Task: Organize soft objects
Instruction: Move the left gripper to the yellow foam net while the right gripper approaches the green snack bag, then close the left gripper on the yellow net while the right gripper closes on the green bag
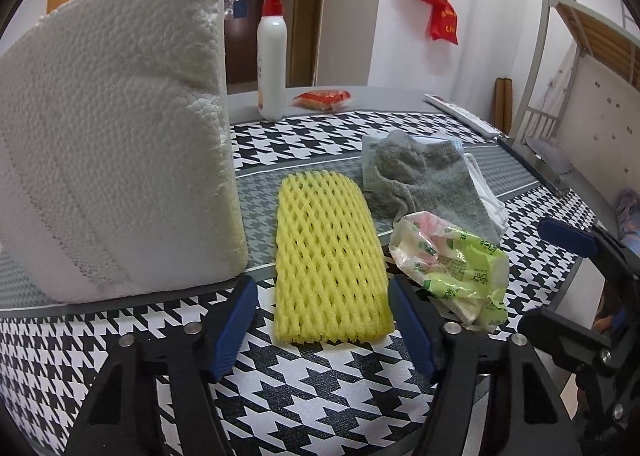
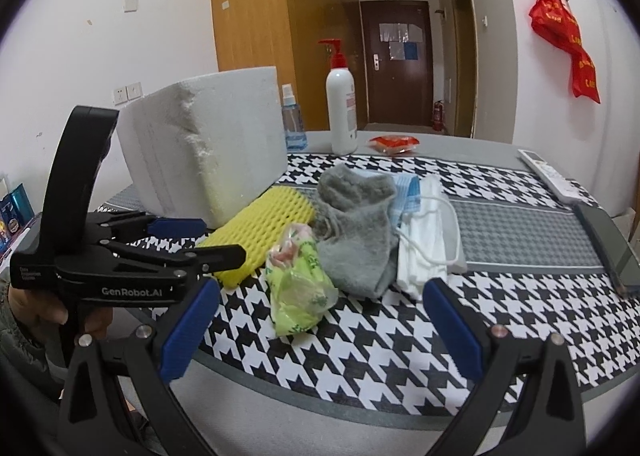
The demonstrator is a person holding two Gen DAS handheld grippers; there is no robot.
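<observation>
A yellow foam net sleeve [image 1: 330,256] [image 2: 264,230] lies flat on the houndstooth table. A grey sock [image 1: 424,179] [image 2: 356,232] lies to its right, over a blue-and-white face mask [image 2: 424,240]. A crumpled green tissue pack [image 1: 456,264] [image 2: 298,288] lies in front of the sock. My left gripper [image 1: 322,320] is open and empty, its jaws either side of the sleeve's near end; it also shows in the right wrist view [image 2: 200,236]. My right gripper [image 2: 320,324] is open and empty, just short of the tissue pack.
A large white styrofoam box [image 1: 116,135] [image 2: 208,147] stands at the left, close to the sleeve. A white pump bottle [image 1: 272,51] [image 2: 341,111], a blue spray bottle [image 2: 294,123] and a red snack packet [image 2: 394,143] stand at the back. A remote [image 2: 550,175] and a phone [image 2: 612,248] lie at the right edge.
</observation>
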